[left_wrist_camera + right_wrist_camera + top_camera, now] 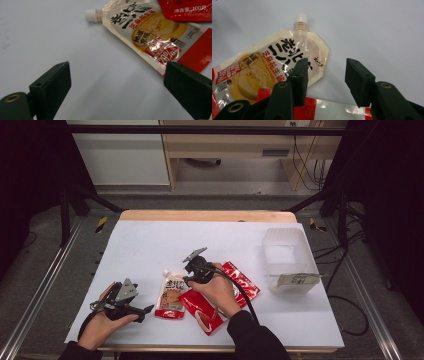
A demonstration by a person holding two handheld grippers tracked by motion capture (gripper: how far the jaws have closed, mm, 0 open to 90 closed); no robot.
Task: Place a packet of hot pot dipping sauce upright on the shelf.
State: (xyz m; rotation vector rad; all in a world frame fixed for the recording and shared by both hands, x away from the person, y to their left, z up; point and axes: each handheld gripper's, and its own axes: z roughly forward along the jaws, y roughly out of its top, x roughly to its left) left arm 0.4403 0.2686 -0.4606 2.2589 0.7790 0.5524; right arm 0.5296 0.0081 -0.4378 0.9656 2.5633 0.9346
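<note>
Cream-and-red spouted pouch [171, 296] lay flat on the white bench [145, 245], at nine o'clock of the red packet [215, 307]. Right tongs [325, 75] hung half-open over its corner, gripping nothing. Left tongs [117, 87] gaped wide, empty.

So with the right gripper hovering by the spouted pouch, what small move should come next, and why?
Probably shift the right gripper sideways and down so the spouted pouch's edge sits between the pads, then close. Its jaws stand half apart with only bare table between them; one pad overlaps the pouch, and the red packet lies just under the gripper.
</note>
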